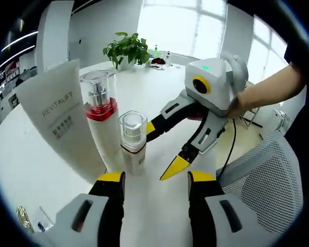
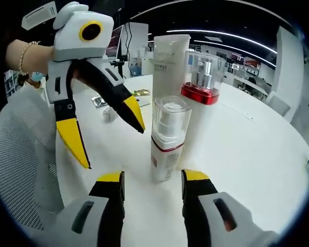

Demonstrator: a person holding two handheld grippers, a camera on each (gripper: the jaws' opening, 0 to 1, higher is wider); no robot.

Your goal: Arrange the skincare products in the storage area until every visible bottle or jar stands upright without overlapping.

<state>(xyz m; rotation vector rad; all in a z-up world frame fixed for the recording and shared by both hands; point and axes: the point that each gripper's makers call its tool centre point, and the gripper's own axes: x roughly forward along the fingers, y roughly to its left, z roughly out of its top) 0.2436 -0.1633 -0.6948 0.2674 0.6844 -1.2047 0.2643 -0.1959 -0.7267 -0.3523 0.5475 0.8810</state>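
Bottles: 2 pump bottles [image 1: 104, 118] + 1 tube [image 1: 59, 116] upright; both tools [image 1: 150, 177] [image 2: 148, 177] agape, holding nothing.

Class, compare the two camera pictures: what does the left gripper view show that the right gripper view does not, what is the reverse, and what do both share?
Left gripper view alone: a potted plant by bright windows. Right gripper view alone: ceiling light strips and small packets lying on the table. Both share the white round table, the small clear-capped pump bottle, the taller red-collared pump bottle, the big white tube and a mesh chair, all three products upright.
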